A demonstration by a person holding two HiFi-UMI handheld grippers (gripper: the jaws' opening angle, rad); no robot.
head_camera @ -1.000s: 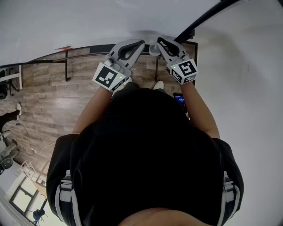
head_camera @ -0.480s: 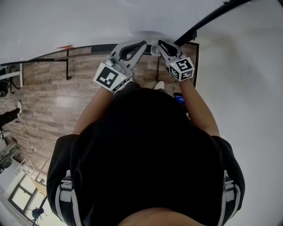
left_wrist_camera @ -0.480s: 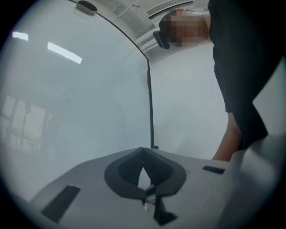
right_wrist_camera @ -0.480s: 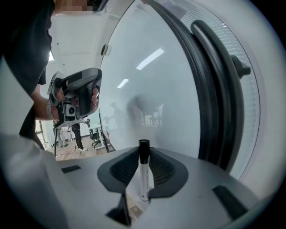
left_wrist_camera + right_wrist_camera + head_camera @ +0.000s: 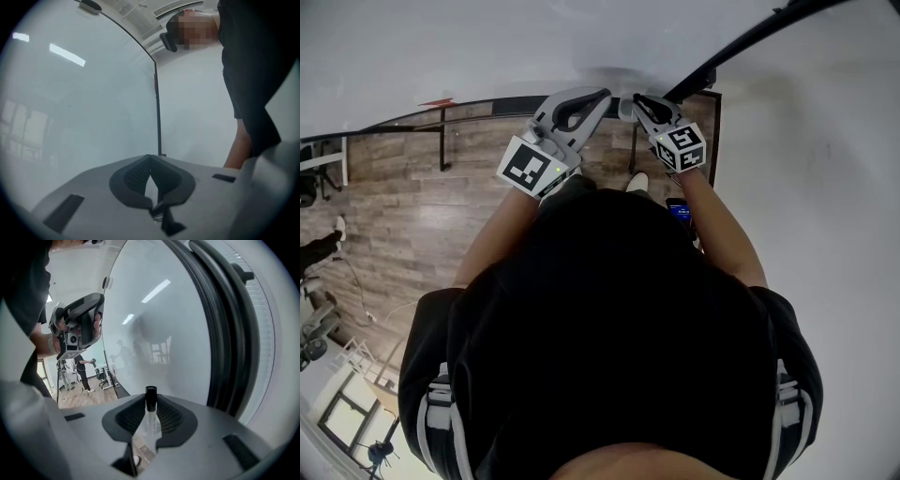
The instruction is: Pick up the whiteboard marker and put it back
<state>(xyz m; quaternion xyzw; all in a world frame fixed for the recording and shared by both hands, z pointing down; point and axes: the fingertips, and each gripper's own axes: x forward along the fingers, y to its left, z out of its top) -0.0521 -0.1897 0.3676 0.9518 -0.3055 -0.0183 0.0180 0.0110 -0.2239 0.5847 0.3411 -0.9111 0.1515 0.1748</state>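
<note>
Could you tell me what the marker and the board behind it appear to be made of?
The marker is probably plastic: a smooth whitish barrel with a matte black cap. The board is a glossy white sheet, perhaps coated metal or glass; it mirrors the ceiling lights and the room, but the look alone does not settle which.

wood-plank floor [image 5: 394, 216] meets a glossy white board [image 5: 487, 47] reflecting strip lights.

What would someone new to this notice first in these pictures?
The whiteboard marker, white barrel with a black cap, sits clamped in the right tongs, its cap end pointing toward the glossy whiteboard. Beside them, in the head view, the left tongs are shut on nothing, tips close to the same board.
</note>
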